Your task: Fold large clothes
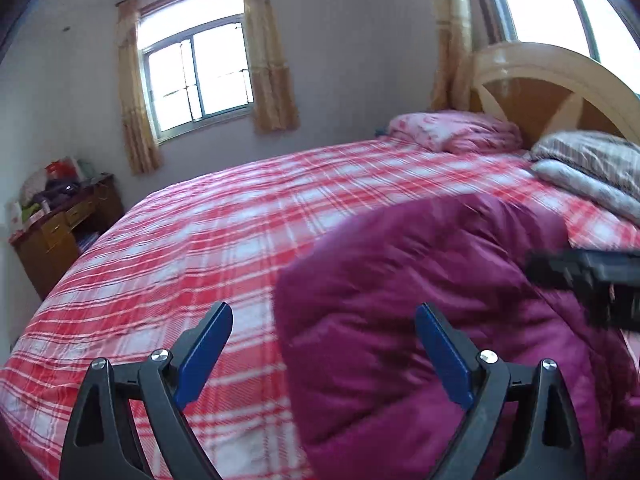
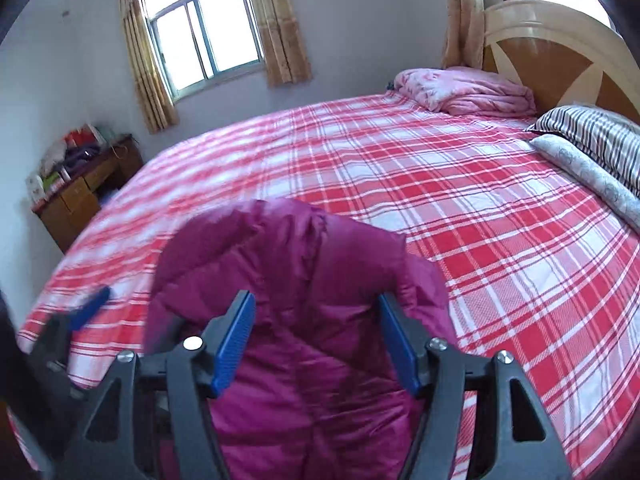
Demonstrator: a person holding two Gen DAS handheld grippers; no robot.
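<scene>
A magenta puffy jacket [image 1: 400,280] lies bunched on the red-and-white plaid bed [image 1: 192,220]. My left gripper [image 1: 324,344] hovers over the jacket's left edge, its blue pads wide apart and open with nothing pressed between them. The right gripper's black body [image 1: 592,276] shows blurred at the right edge. In the right wrist view the jacket [image 2: 304,272] spreads under my right gripper [image 2: 318,336], whose pads stand apart and clear of the fabric, open. One blue pad of the left gripper [image 2: 90,308] shows at the left above the bed [image 2: 500,220].
A folded pink quilt [image 2: 468,92] and a striped pillow [image 2: 600,136] lie by the wooden headboard [image 2: 560,52] at the back right. A cluttered wooden desk [image 2: 80,192] stands against the left wall, under a curtained window [image 2: 204,28].
</scene>
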